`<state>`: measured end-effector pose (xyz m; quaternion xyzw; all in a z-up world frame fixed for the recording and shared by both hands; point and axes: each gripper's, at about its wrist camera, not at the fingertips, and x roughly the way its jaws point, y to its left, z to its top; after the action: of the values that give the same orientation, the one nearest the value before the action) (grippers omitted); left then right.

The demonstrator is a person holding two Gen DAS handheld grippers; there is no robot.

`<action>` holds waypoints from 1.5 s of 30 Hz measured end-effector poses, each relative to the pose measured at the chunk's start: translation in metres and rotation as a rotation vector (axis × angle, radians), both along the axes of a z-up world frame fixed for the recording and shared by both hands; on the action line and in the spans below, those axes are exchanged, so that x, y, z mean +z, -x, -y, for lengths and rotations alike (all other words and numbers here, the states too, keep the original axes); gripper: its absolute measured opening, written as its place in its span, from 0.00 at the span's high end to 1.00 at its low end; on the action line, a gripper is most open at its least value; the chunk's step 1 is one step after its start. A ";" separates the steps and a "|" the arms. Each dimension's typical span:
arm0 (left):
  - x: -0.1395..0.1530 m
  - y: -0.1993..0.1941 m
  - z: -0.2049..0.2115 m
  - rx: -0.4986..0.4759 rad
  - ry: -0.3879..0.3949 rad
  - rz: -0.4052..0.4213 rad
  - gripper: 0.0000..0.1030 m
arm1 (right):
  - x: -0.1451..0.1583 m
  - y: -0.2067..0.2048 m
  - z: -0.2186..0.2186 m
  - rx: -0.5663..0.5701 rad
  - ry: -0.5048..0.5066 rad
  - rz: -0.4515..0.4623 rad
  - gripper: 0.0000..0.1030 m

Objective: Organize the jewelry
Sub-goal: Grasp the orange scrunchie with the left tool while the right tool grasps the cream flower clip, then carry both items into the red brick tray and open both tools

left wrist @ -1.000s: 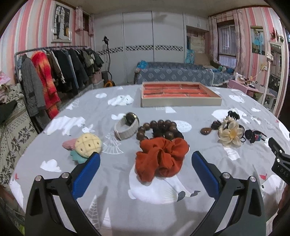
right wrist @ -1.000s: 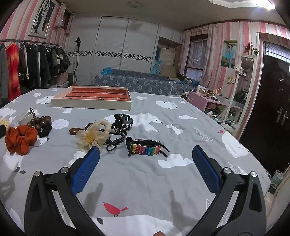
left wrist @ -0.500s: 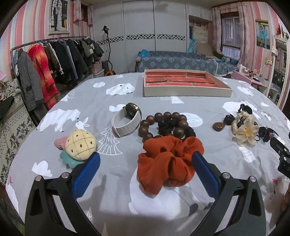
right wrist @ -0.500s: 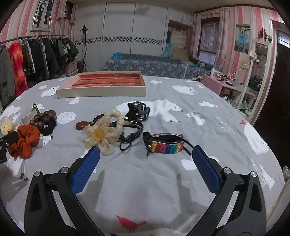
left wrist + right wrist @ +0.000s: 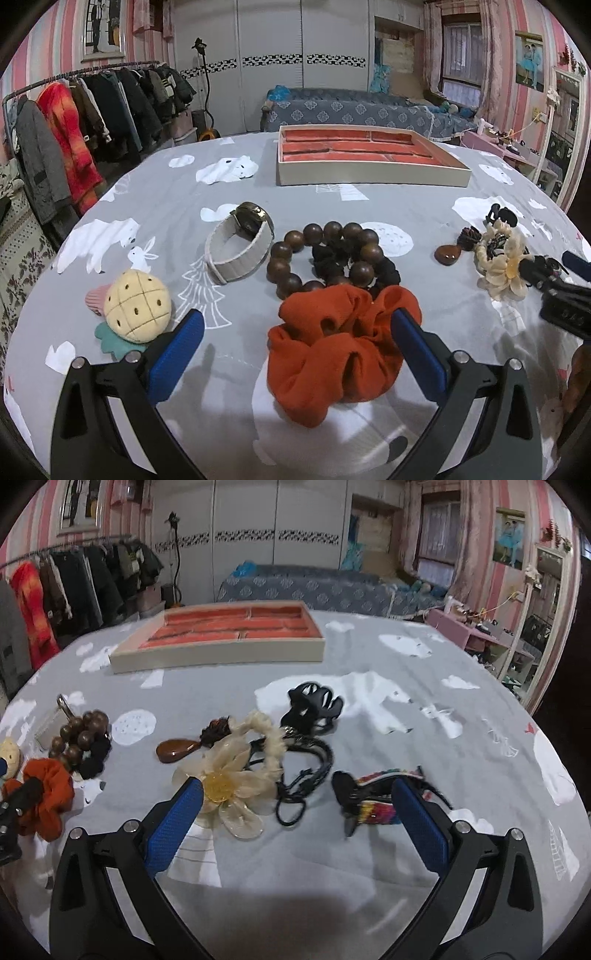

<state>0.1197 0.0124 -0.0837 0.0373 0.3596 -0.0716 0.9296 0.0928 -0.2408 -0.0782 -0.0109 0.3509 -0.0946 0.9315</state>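
Both hand-held grippers have advanced toward the jewelry since the earlier frames, so that each item group now fills more of its view. Left hand-held gripper [image 5: 295,334]: jaws spread wide, holding nothing; its blue pads [image 5: 177,352] flank the near part of the orange scrunchie [image 5: 340,347], the right pad overlapping the scrunchie's edge in the view, though contact cannot be confirmed. Just behind the scrunchie lies the wooden bead bracelet [image 5: 321,254], looped around a black scrunchie [image 5: 373,266]. To its left a watch with a pale woven band [image 5: 240,243] stands on edge, and further left a plush pineapple clip [image 5: 135,310] lies flat.

Right hand-held gripper [image 5: 295,814]: jaws likewise spread wide and empty. Its left pad stands over the cream flower hair tie [image 5: 236,775]; its right pad stands over the rainbow beaded bracelet [image 5: 376,805], which is blurred. Between them lies a tangle of black cords [image 5: 306,775]. Beyond the flower are a brown teardrop pendant [image 5: 175,749] and a black claw clip [image 5: 314,705].

All items rest on the bench, covered with a grey cloth printed with polar bears [image 5: 406,738]. The jewelry tray [image 5: 369,162], cream-walled with orange-lined compartments, sits at the far side, well apart from the loose pieces; no item shows in the compartments visible. A clothes rack [image 5: 92,122] stands at left and a bed [image 5: 351,110] lies behind.
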 end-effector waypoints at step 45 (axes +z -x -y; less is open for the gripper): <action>-0.011 -0.008 -0.006 -0.050 0.103 -0.100 0.71 | 0.004 -0.029 0.016 0.062 -0.120 -0.023 0.89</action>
<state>0.1278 0.0183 -0.0944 -0.0052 0.4005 -0.1151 0.9090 0.1216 -0.2565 -0.0746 0.0330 0.3661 -0.0443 0.9289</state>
